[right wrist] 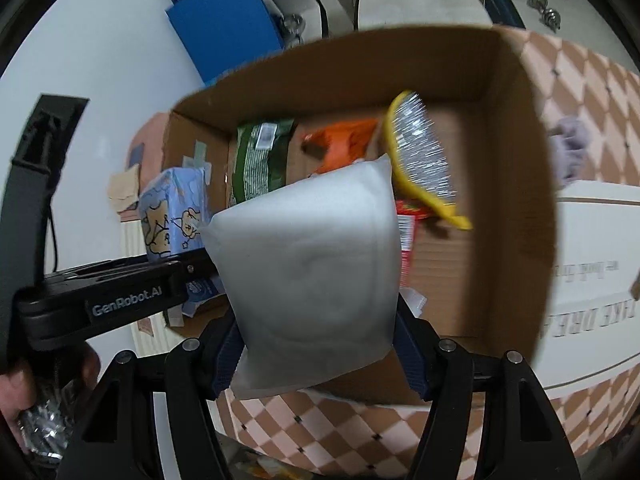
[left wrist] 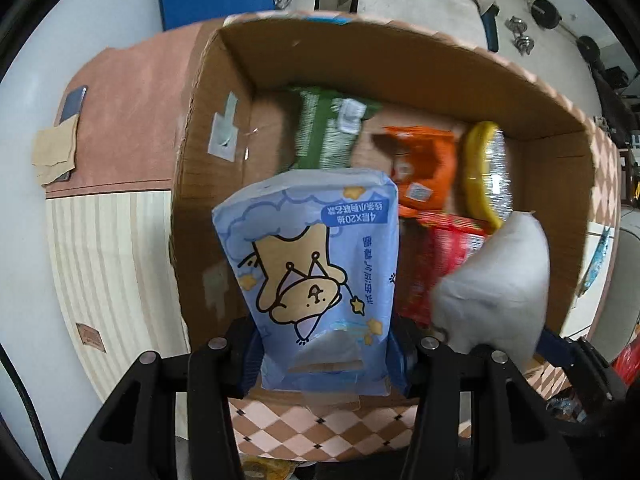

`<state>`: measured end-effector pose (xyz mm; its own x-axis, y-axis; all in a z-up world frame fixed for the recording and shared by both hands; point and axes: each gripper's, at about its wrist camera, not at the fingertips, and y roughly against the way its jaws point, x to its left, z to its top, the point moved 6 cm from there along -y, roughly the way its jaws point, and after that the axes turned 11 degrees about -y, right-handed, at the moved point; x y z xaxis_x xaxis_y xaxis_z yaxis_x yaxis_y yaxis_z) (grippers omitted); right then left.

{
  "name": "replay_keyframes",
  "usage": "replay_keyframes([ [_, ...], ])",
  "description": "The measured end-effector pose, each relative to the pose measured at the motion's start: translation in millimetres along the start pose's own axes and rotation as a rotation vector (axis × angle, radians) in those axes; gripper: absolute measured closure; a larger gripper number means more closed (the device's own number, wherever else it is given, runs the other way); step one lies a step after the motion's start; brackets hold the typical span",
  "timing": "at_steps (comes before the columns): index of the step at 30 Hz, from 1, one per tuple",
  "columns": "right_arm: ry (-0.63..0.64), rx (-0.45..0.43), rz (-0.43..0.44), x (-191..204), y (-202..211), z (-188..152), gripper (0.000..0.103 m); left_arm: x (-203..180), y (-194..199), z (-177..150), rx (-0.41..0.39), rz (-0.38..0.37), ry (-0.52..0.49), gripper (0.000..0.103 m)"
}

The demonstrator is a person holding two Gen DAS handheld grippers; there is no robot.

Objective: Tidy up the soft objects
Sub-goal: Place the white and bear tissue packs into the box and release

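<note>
Left wrist view: the left gripper [left wrist: 326, 354] is clamped on a soft blue tissue pack [left wrist: 316, 264] (cartoon bear printed upside down), held over the open cardboard box [left wrist: 400, 60]. The right gripper [right wrist: 316, 354] squeezes a plain white pouch [right wrist: 308, 264] over that box, above crinkly green [right wrist: 262, 156], orange [right wrist: 344, 140] and yellow-foil [right wrist: 420, 156] packets. Only the right wrist view shows a lilac cloth [right wrist: 570, 148] beyond the box.

My two wrist cameras looked forward, close to the open cardboard box [left wrist: 400, 64] [right wrist: 516, 184] at 12 o'clock; both saw it.
</note>
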<state>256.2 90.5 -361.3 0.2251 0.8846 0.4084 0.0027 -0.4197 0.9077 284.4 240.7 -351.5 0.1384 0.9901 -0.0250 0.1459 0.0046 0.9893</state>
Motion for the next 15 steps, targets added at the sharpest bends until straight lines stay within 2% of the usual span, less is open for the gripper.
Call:
replay_keyframes([
  [7, -0.008, 0.05, -0.037, 23.1, -47.9, 3.6, 0.032, 12.7, -36.4, 0.3, 0.098, -0.034, -0.016, 0.054],
  [8, -0.003, 0.064, -0.043, 23.7, -54.6, 3.8, 0.03, 16.2, -42.1, -1.9, 0.119, -0.036, -0.002, 0.048],
  [10, 0.014, 0.099, -0.061, 26.2, -71.3, 2.3, 0.021, 18.4, -51.1, -4.4, 0.143, -0.071, 0.015, 0.044],
  [13, 0.009, 0.129, -0.048, 28.1, -78.6, -0.6, 0.009, 19.6, -56.4, -8.2, 0.147, -0.063, 0.007, 0.037],
  [15, 0.02, 0.126, -0.064, 29.4, -78.9, -1.1, 0.006, 19.1, -57.2, -11.9, 0.141, -0.05, -0.001, 0.034],
])
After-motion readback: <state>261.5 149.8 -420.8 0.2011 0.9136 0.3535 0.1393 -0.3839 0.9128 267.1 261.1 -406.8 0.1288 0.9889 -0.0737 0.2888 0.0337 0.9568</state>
